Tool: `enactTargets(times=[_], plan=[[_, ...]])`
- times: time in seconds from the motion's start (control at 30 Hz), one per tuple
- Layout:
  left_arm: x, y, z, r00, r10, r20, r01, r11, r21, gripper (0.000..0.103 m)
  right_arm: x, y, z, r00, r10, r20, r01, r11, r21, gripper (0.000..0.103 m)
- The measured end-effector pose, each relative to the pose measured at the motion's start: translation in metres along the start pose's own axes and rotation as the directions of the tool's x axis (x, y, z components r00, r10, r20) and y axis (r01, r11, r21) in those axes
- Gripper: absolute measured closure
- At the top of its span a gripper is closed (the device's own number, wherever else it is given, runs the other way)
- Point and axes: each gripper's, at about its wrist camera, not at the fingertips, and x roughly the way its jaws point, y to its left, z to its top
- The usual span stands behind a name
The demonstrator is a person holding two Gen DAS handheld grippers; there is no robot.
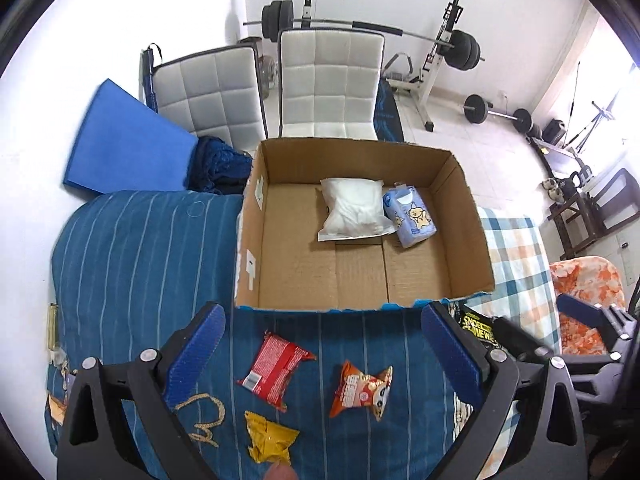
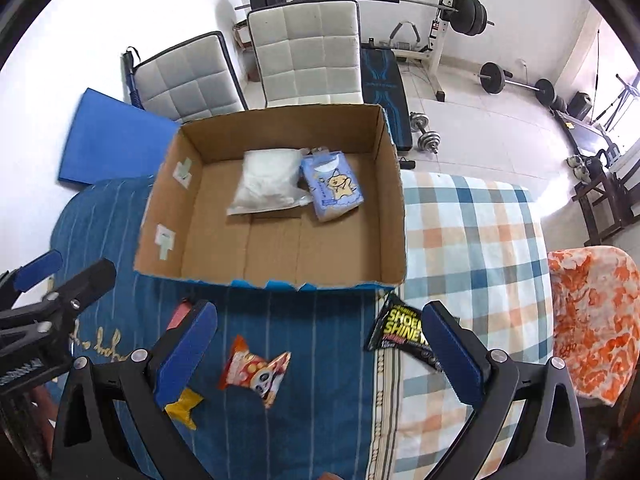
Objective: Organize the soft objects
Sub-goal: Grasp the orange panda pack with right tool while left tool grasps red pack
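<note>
Left wrist view: the left gripper (image 1: 320, 344) hangs with its fingers (image 1: 198, 354) spread wide and nothing between them, above the blue striped cover (image 1: 140, 260). Under it lie 3 packets: a red packet (image 1: 276, 368), an orange packet (image 1: 362, 388) and a yellow packet (image 1: 270, 438), all near the bed's near edge and apart from each other. Beyond them the box (image 1: 468, 216) sits open-topped, its near wall just past the red packet. Inside, at the far side, a white bag (image 1: 352, 208) touches a blue tissue pack (image 1: 410, 216); the near half of the floor is bare. So I judge the sorting partly done, with a pick of 1 of the 3 packets next: lower, close on the crinkled wrap, then lift over the near wall, whose torn rim could catch a low carry.

Right wrist view: the right gripper (image 2: 320, 344) is likewise released and holds nothing. It hovers at the seam between the striped cover and the checked sheet (image 2: 480, 232). A black packet (image 2: 400, 330) lies just in front of the box's near right corner, partly hidden by the right finger; the orange packet (image 2: 256, 370) lies between the fingers, lower down. The left gripper (image 2: 44, 280) shows at the left edge, well apart, so both have room. The black packet seems this hand's nearest pick, though the box wall stands close behind it.
</note>
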Motion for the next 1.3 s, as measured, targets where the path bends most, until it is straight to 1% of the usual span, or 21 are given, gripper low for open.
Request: enactTargets(times=[0.07, 0.17, 0.23, 0.3, 0.37, 0.43, 0.5, 0.53, 0.6, 0.63, 0.7, 0.8, 0.87, 0.9, 0.93, 0.97, 1.07, 1.13, 1.17, 1.23, 1.3], plan=[[-0.01, 0.002, -0.005, 1.0, 0.001, 0.01, -0.001, 1.0, 0.001, 0.002, -0.001, 0.005, -0.009, 1.0, 0.014, -0.014, -0.014, 1.0, -0.008, 0.0], [-0.02, 0.011, -0.018, 1.0, 0.011, 0.011, -0.011, 1.0, -0.017, 0.002, 0.008, 0.014, -0.029, 0.997, 0.036, -0.064, -0.037, 0.999, -0.021, 0.0], [-0.019, 0.018, -0.03, 1.0, 0.026, -0.007, -0.026, 0.999, -0.03, 0.002, 0.025, 0.021, -0.045, 0.991, 0.044, -0.125, -0.047, 0.999, -0.027, 0.0], [-0.011, 0.032, -0.048, 0.997, 0.053, -0.057, -0.056, 0.997, -0.059, 0.002, 0.045, 0.03, -0.06, 0.984, 0.062, -0.17, -0.074, 0.995, -0.064, 0.0], [0.002, 0.046, -0.068, 0.991, 0.07, -0.113, -0.08, 0.993, -0.087, 0.002, 0.07, 0.044, -0.072, 0.971, 0.058, -0.233, -0.093, 0.985, -0.144, 0.0], [0.016, 0.06, -0.089, 0.983, 0.082, -0.165, -0.101, 0.988, -0.114, 0.002, 0.098, 0.059, -0.083, 0.951, 0.053, -0.304, -0.131, 0.961, -0.242, 0.0], [0.034, 0.076, -0.116, 0.968, 0.088, -0.234, -0.124, 0.982, -0.144, 0.002, 0.124, 0.073, -0.092, 0.94, -0.014, -0.341, -0.117, 0.926, -0.359, 0.0], [0.04, 0.081, -0.127, 0.963, 0.087, -0.254, -0.129, 0.98, -0.153, 0.002, 0.135, 0.081, -0.096, 0.937, -0.048, -0.345, -0.109, 0.9, -0.421, 0.0], [0.054, 0.091, -0.15, 0.949, 0.094, -0.302, -0.148, 0.976, -0.162, 0.002, 0.154, 0.095, -0.103, 0.931, -0.105, -0.349, -0.11, 0.832, -0.544, 0.0], [0.059, 0.094, -0.159, 0.943, 0.094, -0.318, -0.151, 0.975, -0.161, 0.002, 0.16, 0.101, -0.105, 0.929, -0.117, -0.352, -0.119, 0.805, -0.581, 0.0], [0.068, 0.096, -0.175, 0.934, 0.089, -0.345, -0.151, 0.976, -0.157, 0.002, 0.177, 0.109, -0.11, 0.912, -0.16, -0.379, -0.131, 0.761, -0.636, 0.0], [0.08, 0.099, -0.193, 0.921, 0.087, -0.381, -0.152, 0.978, -0.145, 0.002, 0.196, 0.116, -0.116, 0.89, -0.198, -0.41, -0.14, 0.738, -0.661, 0.002], [0.086, 0.102, -0.2, 0.916, 0.08, -0.392, -0.149, 0.978, -0.148, 0.002, 0.207, 0.118, -0.119, 0.878, -0.211, -0.429, -0.143, 0.741, -0.656, 0.011], [0.089, 0.103, -0.202, 0.915, 0.075, -0.396, -0.146, 0.978, -0.151, 0.002, 0.211, 0.12, -0.119, 0.874, -0.214, -0.436, -0.142, 0.746, -0.651, 0.023], [0.09, 0.104, -0.204, 0.914, 0.074, -0.4, -0.146, 0.978, -0.153, 0.002, 0.214, 0.12, -0.12, 0.872, -0.219, -0.438, -0.136, 0.751, -0.646, 0.04], [0.092, 0.105, -0.206, 0.912, 0.073, -0.403, -0.145, 0.977, -0.153, 0.002, 0.217, 0.12, -0.12, 0.867, -0.227, -0.443, -0.126, 0.761, -0.637, 0.048], [0.099, 0.103, -0.208, 0.909, 0.066, -0.411, -0.137, 0.979, -0.147, 0.002, 0.221, 0.109, -0.122, 0.851, -0.2, -0.485, -0.113, 0.833, -0.542, 0.058], [0.103, 0.102, -0.207, 0.906, 0.068, -0.417, -0.137, 0.981, -0.136, 0.002, 0.22, 0.099, -0.127, 0.841, -0.188, -0.508, -0.092, 0.874, -0.476, 0.072], [0.106, 0.1, -0.207, 0.905, 0.069, -0.42, -0.135, 0.982, -0.131, 0.002, 0.218, 0.09, -0.13, 0.829, -0.179, -0.529, -0.075, 0.903, -0.423, 0.076], [0.111, 0.097, -0.207, 0.903, 0.066, -0.424, -0.13, 0.984, -0.123, 0.002, 0.214, 0.075, -0.134, 0.824, -0.162, -0.542, -0.047, 0.935, -0.351, 0.077], [0.118, 0.092, -0.207, 0.899, 0.069, -0.433, -0.126, 0.987, -0.103, 0.002, 0.206, 0.052, -0.138, 0.831, -0.148, -0.536, 0.003, 0.965, -0.262, 0.077]])
